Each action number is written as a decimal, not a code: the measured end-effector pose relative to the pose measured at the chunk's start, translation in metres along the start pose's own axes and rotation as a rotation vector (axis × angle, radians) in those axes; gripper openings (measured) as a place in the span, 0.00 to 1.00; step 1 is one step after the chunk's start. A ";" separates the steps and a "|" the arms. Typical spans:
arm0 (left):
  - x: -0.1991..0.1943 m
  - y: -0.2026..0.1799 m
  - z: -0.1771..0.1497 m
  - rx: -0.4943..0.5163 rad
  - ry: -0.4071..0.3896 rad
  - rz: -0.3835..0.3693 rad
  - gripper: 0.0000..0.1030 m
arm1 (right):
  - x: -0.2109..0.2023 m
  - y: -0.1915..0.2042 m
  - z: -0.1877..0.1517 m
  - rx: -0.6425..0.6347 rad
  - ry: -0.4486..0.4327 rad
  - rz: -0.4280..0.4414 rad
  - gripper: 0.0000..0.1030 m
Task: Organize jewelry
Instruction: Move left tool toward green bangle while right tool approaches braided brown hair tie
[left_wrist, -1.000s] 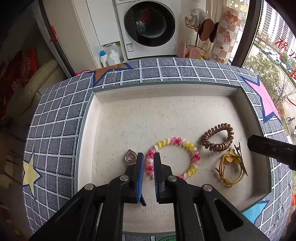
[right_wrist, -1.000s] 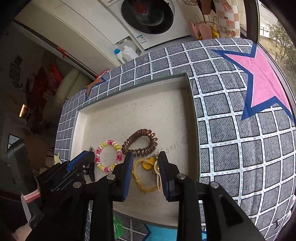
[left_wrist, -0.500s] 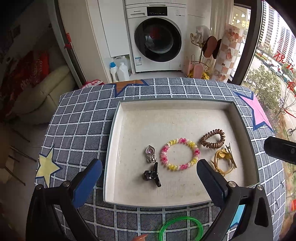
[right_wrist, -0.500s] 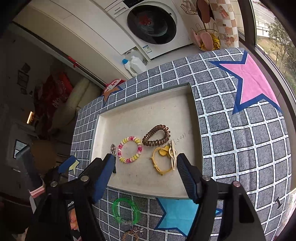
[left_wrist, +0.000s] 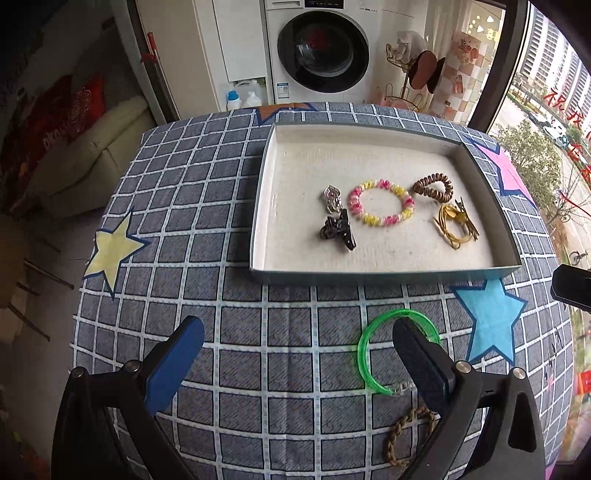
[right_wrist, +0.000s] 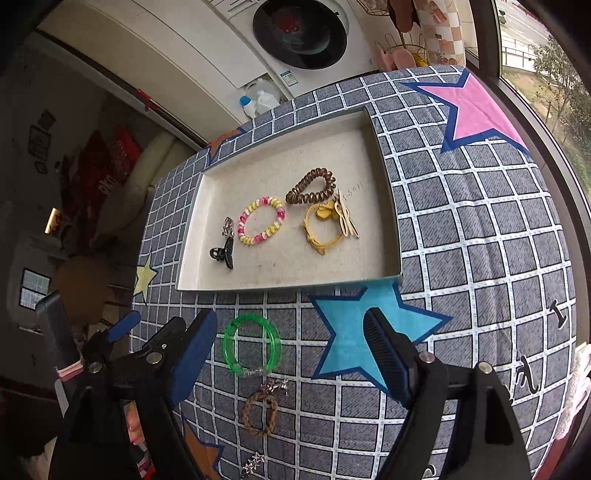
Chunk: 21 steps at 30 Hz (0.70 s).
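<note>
**A:** Both claws had just let go and pulled back from the tray (left_wrist: 384, 275). A second earlier the left claw (left_wrist: 297, 363) was pinched nearly shut down inside it by the beaded bracelet (left_wrist: 380, 202); now its jaws stood as wide as they go, nothing between them but checked cloth.

**B:** And the right claw (right_wrist: 290, 354)?

**A:** Same story, jaws opening, empty, over the blue star (right_wrist: 364, 326). The black hair clip (left_wrist: 338, 230) that wasn't lying in the tray before sat ahead of the left claw, beside the silver pendant (left_wrist: 331, 197). I judged that one delivered.

**B:** So what was left on the worktop (left_wrist: 207, 206)?

**A:** The green bangle (right_wrist: 252, 341), just ahead of the right claw's left finger and touching nothing. Nearer than it lay a braided brown loop (right_wrist: 260, 412), with small sparkly bits nearby.

**B:** Which way did the bangle point?

**A:** It lay flat, a ring with its clear clasp turned toward the claws. Its slightly longer axis ran away from them, toward the tray.
</note>
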<state>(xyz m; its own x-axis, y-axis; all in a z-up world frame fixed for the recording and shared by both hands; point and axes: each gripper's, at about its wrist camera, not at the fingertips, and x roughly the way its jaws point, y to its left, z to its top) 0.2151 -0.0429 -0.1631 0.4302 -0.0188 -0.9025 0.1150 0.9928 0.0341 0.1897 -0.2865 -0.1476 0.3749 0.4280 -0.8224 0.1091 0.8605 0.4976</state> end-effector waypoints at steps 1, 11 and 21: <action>0.001 0.000 -0.004 0.001 0.009 -0.003 1.00 | 0.002 0.000 -0.005 -0.002 0.011 -0.007 0.81; 0.024 0.000 -0.019 -0.023 0.089 -0.047 1.00 | 0.025 0.008 -0.078 -0.010 0.124 -0.142 0.81; 0.050 -0.012 -0.015 0.043 0.120 -0.043 1.00 | 0.050 0.024 -0.116 -0.023 0.153 -0.223 0.81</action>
<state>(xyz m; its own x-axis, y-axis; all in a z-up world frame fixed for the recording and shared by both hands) 0.2217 -0.0543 -0.2156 0.3146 -0.0443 -0.9482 0.1708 0.9853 0.0107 0.1045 -0.2126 -0.2092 0.2005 0.2627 -0.9438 0.1522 0.9433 0.2949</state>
